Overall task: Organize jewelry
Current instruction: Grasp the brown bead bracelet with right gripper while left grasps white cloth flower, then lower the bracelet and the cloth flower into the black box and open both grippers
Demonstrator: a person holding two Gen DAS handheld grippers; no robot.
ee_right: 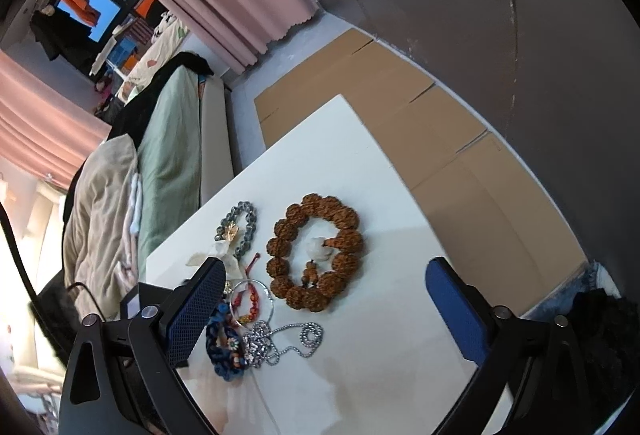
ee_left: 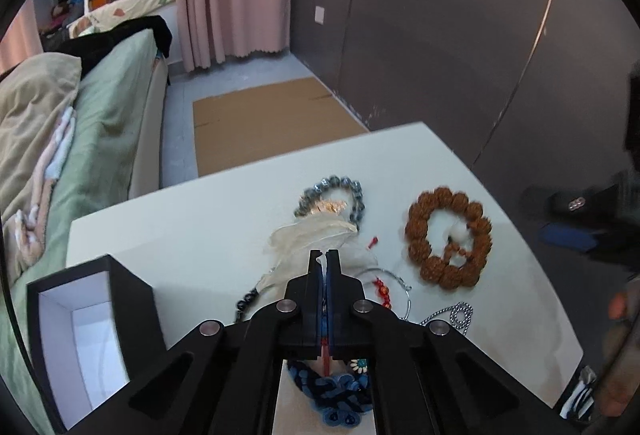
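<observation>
While the left gripper (ee_left: 325, 253) is closed over the cream pouch (ee_left: 316, 235), gripping nothing clearly; the right gripper (ee_right: 320, 299) gapes wide, empty, above the brown bead bracelet (ee_right: 316, 251) lying flat.

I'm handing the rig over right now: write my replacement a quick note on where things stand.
Left tongs: shut, nothing visibly held, over the cream pouch.
Right tongs: open, empty, above the table.
Jewelry on the table: brown bead bracelet, grey bead bracelet, silver chain, blue braided bracelet, red bracelet.
Black box at left shows only its white inside.
Done: nothing boxed. Left: everything.
</observation>
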